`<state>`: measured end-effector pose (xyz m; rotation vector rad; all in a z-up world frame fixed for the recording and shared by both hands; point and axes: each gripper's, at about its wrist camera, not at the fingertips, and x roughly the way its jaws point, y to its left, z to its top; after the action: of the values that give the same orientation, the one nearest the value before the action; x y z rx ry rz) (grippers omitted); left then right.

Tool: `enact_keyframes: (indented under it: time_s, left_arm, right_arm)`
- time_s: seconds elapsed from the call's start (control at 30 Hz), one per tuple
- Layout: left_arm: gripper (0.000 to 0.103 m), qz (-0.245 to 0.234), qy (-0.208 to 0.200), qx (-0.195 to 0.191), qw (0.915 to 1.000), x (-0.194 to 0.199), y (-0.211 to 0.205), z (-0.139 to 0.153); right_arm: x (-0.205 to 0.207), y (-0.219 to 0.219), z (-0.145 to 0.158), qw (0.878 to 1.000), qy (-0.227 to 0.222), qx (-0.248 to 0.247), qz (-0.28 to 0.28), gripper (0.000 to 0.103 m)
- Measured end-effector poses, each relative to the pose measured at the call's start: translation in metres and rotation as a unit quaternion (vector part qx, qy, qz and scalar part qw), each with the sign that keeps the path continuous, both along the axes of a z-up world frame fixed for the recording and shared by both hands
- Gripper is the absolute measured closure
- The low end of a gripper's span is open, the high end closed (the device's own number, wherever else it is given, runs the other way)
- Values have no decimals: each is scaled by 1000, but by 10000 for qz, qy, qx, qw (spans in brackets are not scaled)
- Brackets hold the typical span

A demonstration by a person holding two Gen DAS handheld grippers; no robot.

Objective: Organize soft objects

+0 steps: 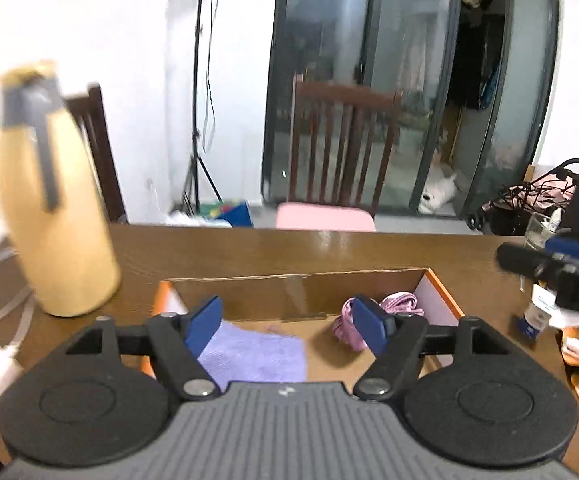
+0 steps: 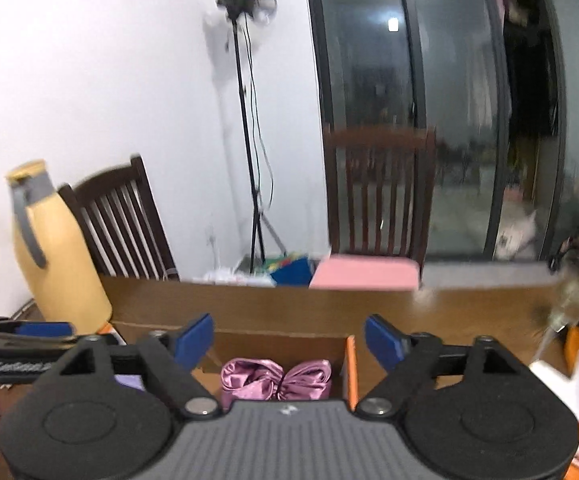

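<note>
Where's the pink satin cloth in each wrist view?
Left wrist: pink satin cloth lies in the box's right corner, partly behind the right pad of the left gripper.
Right wrist: pink satin cloth lies low centre, between the open fingers of the right gripper, against the box's orange right wall.
Shared landmark: yellow jug, left in both.

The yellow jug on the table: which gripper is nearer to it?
Left. The left gripper is over the box's side nearest the yellow jug; the right gripper is farther, over the opposite side.
</note>
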<state>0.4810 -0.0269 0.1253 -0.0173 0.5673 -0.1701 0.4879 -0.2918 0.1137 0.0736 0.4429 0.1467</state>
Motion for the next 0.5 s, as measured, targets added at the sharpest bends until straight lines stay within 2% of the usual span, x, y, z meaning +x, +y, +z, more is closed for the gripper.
enact_keyframes:
  time_s: [0.07, 0.2, 0.27, 0.37, 0.5]
  left_arm:
    - [23, 51, -322, 12, 9995, -36, 8, 9]
    - [22, 236, -953, 102, 9951, -100, 23, 20]
    - [17, 392, -1334, 48, 9903, -129, 30, 24]
    - [16, 579, -1891, 63, 9802, -171, 41, 24]
    - [11, 763, -2258, 15, 9712, -213, 51, 19]
  right_arm:
    - [-29, 0, 10, 9997, -196, -109, -40, 16]
    - [-87, 0, 17, 9982, -590, -91, 4, 15]
    - [-116, 0, 15, 9959, -893, -93, 65, 12]
    - [-151, 1, 6, 9894, -1422, -256, 102, 7]
    - [-186, 1, -1, 9853, -1678, -279, 152, 5]
